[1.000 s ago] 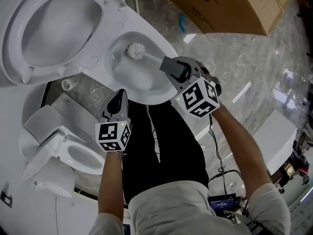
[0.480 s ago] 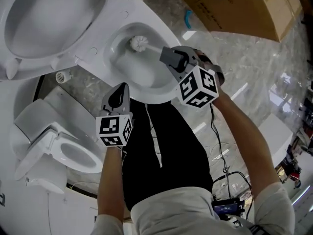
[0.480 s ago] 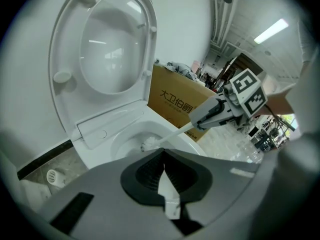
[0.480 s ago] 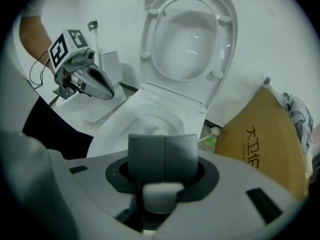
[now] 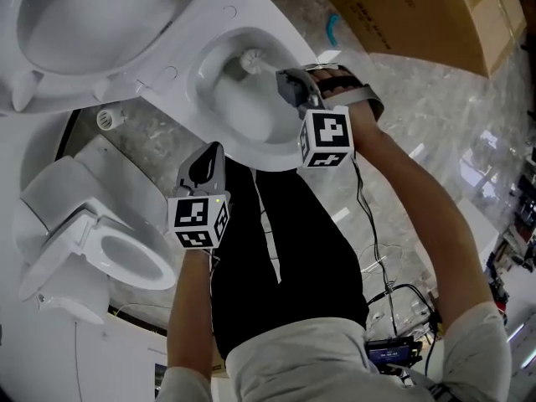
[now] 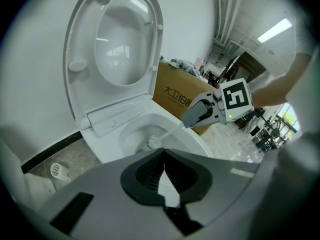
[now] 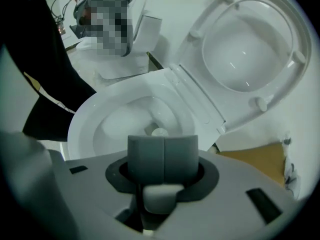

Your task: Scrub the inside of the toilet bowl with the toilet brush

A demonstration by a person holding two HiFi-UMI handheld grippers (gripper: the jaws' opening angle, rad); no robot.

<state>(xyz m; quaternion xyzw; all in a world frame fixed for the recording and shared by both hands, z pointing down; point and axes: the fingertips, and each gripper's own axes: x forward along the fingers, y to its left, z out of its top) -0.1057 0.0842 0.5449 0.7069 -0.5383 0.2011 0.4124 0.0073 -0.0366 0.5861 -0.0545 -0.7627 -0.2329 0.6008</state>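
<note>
The white toilet bowl (image 5: 219, 117) stands open with its lid and seat (image 5: 92, 15) raised. My right gripper (image 5: 293, 86) hangs over the bowl's right rim, shut on the white handle of the toilet brush. The brush head (image 5: 251, 58) presses on the bowl's inner wall near the hinge side. In the right gripper view the brush head (image 7: 159, 132) shows end-on, deep in the bowl (image 7: 85, 114), beyond the shut right gripper (image 7: 164, 156). My left gripper (image 5: 205, 170) is shut and empty, held just outside the bowl's front rim. The left gripper view shows the left gripper (image 6: 163, 159), the brush head (image 6: 154, 143) and the right gripper (image 6: 200, 115).
A smaller white toilet (image 5: 126, 258) sits at the lower left. A large cardboard box (image 5: 419, 15) stands beyond the bowl at the upper right. A round floor drain (image 5: 105, 118) lies beside the bowl's base. Cables (image 5: 368, 249) trail over the marble floor by my legs.
The right gripper has swung the brush head along the bowl's inner wall, from its left side toward the hinge side. The left gripper has stayed put.
</note>
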